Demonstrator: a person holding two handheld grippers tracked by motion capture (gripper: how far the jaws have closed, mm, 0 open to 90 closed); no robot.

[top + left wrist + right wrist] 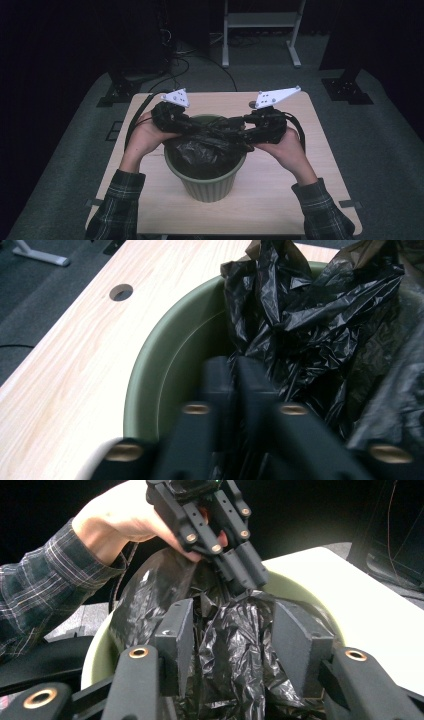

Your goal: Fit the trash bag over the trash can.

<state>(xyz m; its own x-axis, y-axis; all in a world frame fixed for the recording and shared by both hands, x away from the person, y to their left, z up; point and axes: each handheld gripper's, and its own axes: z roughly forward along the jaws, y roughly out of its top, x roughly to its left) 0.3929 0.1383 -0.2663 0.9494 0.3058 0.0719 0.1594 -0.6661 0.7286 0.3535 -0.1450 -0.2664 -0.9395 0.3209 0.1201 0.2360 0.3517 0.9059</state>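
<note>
One pale wood table [280, 200], grey carpet [380, 150], dark room

Crumpled black bin bag [206, 150] filling the green bucket's [207, 186] mouth, both grippers crowding over its rim, bare tabletop [300, 200] lying open all around, white frame legs [260, 30] standing beyond the far edge.

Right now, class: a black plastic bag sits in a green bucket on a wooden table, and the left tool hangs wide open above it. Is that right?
Not quite. The left tool is shut, its jaws together at the black plastic bag, as the left gripper view shows. The rest holds: the bag sits in the green bucket on the wooden table.
</note>
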